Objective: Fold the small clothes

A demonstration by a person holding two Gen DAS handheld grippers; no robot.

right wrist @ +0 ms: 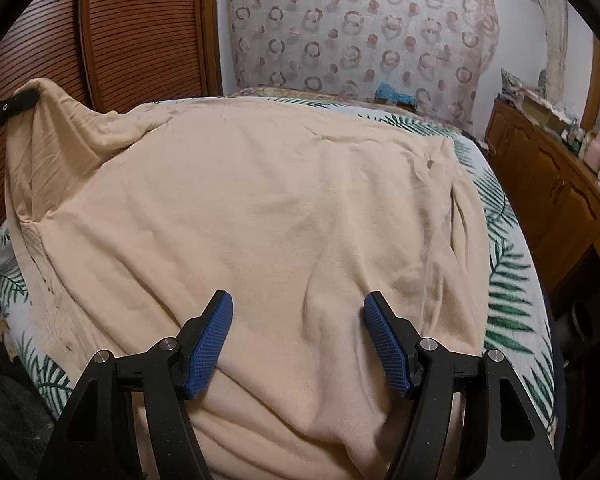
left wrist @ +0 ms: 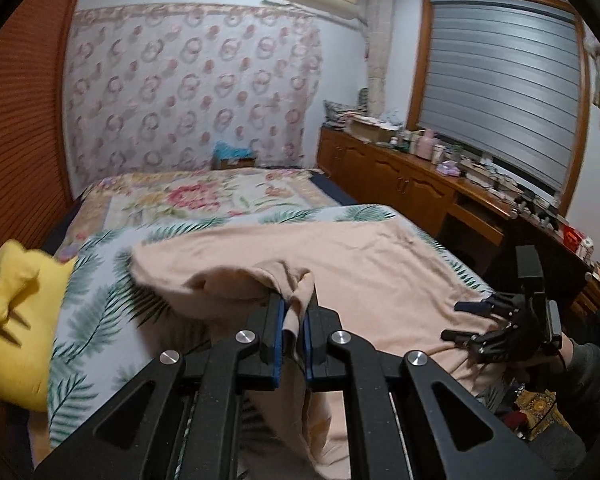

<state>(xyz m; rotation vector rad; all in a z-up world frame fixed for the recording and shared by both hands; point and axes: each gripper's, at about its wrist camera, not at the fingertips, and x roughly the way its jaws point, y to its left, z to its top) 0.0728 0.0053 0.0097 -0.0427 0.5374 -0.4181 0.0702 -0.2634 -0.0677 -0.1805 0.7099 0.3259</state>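
Observation:
A peach garment [right wrist: 260, 200] lies spread over the bed, and its near edge hangs over the front. My left gripper [left wrist: 294, 304] is shut on a bunched fold of the garment [left wrist: 360, 256] and holds that corner lifted off the bed. In the right wrist view the left gripper [right wrist: 8, 108] shows at the upper left, with the cloth draping down from it. My right gripper [right wrist: 299, 300] stands open low over the garment's near part, with flat cloth under its blue pads [right wrist: 212, 340]. From the left wrist view the right gripper [left wrist: 460, 321] appears at the garment's right edge.
A palm-leaf sheet [right wrist: 508, 280] covers the bed under the garment, and a floral blanket [left wrist: 188, 196] lies beyond it. A yellow plush toy [left wrist: 16, 320] sits at the bed's left. A cluttered wooden cabinet [left wrist: 420, 176] runs along the right, and a slatted wooden wall [right wrist: 140, 32] along the left.

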